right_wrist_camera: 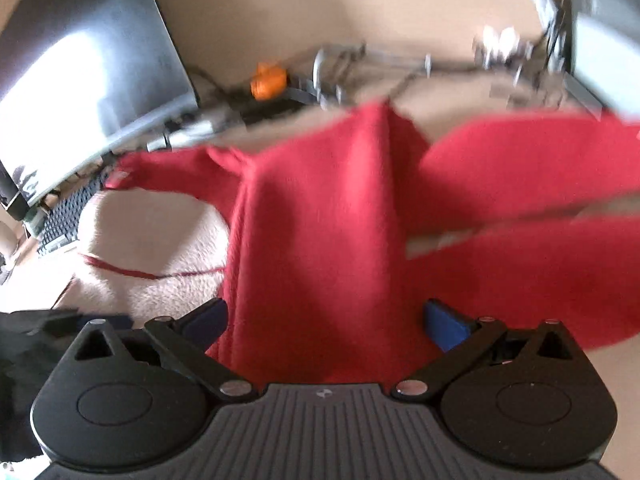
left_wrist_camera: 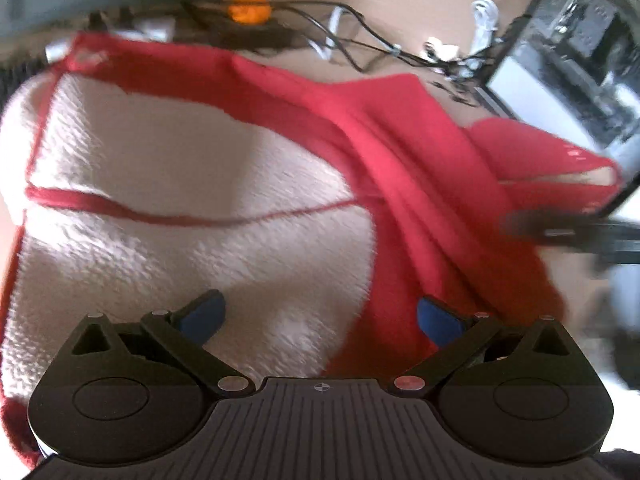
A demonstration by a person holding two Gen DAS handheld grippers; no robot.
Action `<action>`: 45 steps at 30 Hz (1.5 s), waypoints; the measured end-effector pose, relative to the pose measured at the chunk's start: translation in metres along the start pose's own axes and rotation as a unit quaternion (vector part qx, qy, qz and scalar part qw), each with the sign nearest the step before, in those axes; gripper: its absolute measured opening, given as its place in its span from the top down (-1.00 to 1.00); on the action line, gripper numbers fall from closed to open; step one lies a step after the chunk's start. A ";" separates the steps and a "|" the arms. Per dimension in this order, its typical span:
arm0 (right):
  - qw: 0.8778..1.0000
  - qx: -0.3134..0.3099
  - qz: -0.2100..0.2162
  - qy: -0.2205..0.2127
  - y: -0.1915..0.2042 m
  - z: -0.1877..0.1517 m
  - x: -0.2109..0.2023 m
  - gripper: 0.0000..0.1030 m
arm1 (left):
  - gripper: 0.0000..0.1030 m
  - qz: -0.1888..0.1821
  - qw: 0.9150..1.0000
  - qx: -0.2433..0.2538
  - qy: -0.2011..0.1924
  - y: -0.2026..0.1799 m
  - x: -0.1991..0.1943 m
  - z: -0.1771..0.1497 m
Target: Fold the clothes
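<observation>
With both your left gripper and right gripper spread empty, the red fleece-lined garment across mid-frame looks only partly folded.

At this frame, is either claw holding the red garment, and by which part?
Nothing is held. The left claw and right claw both stand open above the red fleece-lined garment, blue pads spread wide with no fabric pinched between them.
</observation>
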State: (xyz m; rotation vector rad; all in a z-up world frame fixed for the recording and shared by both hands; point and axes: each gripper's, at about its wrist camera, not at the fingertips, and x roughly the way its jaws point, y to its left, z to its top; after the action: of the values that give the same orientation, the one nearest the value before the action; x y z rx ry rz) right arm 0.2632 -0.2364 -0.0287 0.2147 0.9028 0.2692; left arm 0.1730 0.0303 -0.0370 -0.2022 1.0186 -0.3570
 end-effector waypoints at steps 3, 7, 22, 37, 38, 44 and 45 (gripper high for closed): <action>0.999 -0.037 -0.033 -0.011 0.011 -0.007 0.015 -1.00 | -1.00 -0.058 0.998 -0.032 0.024 -0.008 -0.011 -0.015; 0.999 -0.023 -0.034 -0.013 0.006 0.000 0.022 -1.00 | -1.00 -0.095 0.994 -0.034 0.042 -0.011 -0.014 -0.028; 0.953 0.043 -0.184 -0.236 -0.050 0.033 -0.078 -1.00 | -1.00 0.026 0.988 0.149 -0.041 0.008 -0.009 0.016; 0.947 0.082 -0.246 -0.190 -0.095 0.142 -0.009 -1.00 | -1.00 -0.008 0.998 0.035 0.046 0.054 0.004 0.014; 0.947 0.063 -0.235 -0.208 -0.089 0.153 -0.010 -1.00 | -1.00 -0.012 0.998 0.032 0.050 0.052 0.003 0.010; 0.947 -0.107 -0.103 -0.284 0.018 0.233 -0.016 -1.00 | -1.00 -0.062 0.996 -0.009 0.056 0.029 0.003 -0.019; 0.941 -0.137 -0.077 -0.299 0.041 0.243 -0.019 -1.00 | -1.00 -0.069 0.996 -0.017 0.054 0.021 0.006 -0.022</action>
State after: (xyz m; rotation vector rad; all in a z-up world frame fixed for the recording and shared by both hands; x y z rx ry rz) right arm 0.4396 -0.2213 0.1439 -0.0387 0.2697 0.1655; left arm 0.1610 0.0477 -0.0603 -0.2865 1.1205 -0.4808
